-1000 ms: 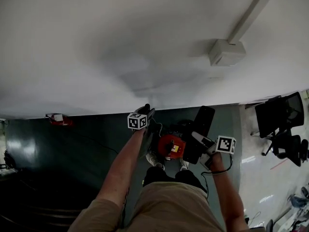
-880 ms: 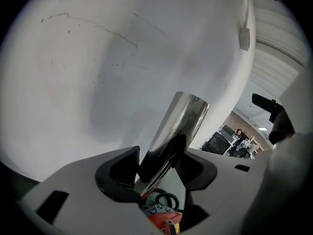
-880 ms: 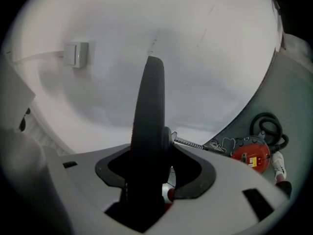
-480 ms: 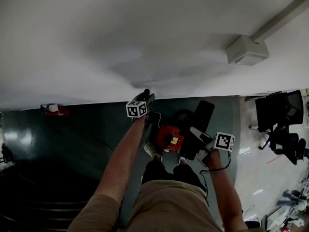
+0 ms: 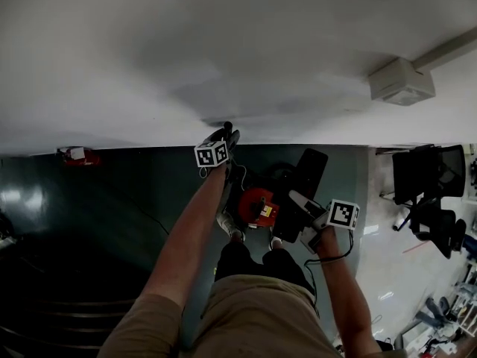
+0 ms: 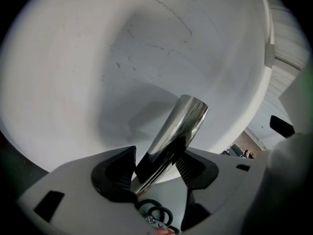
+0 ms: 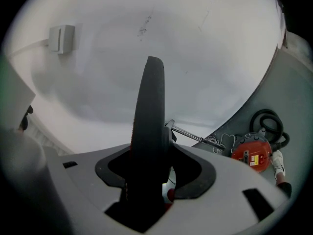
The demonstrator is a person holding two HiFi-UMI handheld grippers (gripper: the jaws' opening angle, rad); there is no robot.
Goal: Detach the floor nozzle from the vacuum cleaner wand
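Observation:
In the left gripper view a chrome wand [image 6: 178, 126] lies slanted between the jaws of my left gripper [image 6: 155, 163]. Its open end is bare. The jaws are opening, and the wand touches both pads. My right gripper [image 7: 151, 173] is shut on the black floor nozzle [image 7: 149, 111], which stands edge-on between its pads. From the head view, the nozzle [image 5: 302, 185] hangs in my right gripper [image 5: 296, 201], apart from my left gripper [image 5: 226, 134] and over the red vacuum canister [image 5: 257, 206]. The wand [image 7: 193, 133] also shows as a thin rod in the right gripper view.
A white wall fills the far side, with a wall box [image 5: 402, 80] at upper right. The canister's black hose [image 7: 268, 124] coils on the dark floor. Black office chairs [image 5: 428, 177] stand at right, and a small red object [image 5: 74, 155] lies far left. My shoes [image 5: 235, 233] are by the canister.
The left gripper with the wand has moved away from the canister toward the wall. The right gripper with the nozzle has drifted slightly back toward me. The head view has tilted.

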